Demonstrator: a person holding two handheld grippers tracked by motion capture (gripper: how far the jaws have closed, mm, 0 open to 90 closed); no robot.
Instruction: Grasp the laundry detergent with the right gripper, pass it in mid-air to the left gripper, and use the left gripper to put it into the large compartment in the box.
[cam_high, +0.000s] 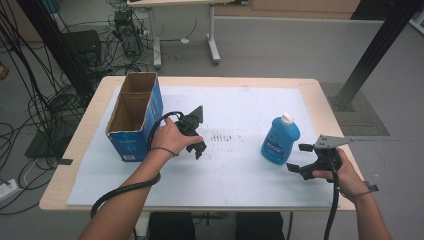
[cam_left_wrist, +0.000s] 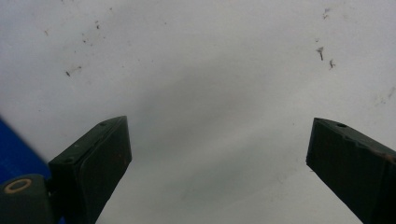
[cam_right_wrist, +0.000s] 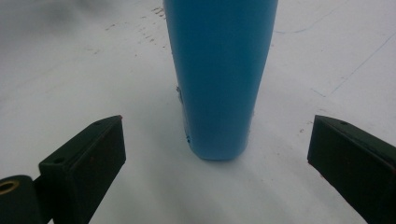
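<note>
While the blue bottle (cam_high: 280, 140) stands upright on the white mat (cam_high: 240, 185) at the table's right side, the right gripper (cam_high: 305, 159) sits just beside it, low and to its right, with its jaws spread wide and nothing between them. Seen in the right gripper view, the bottle (cam_right_wrist: 217, 79) rises straight ahead, centred in the gap, its long axis vertical and crossing the line on which the jaws would close; the base rests beyond the jaw tips, so a short push forward looks like what a grasp needs. By contrast, the left gripper (cam_high: 197, 145) is well apart from the bottle, near the open cardboard box (cam_high: 135, 116), jaws also apart over bare mat.
</note>
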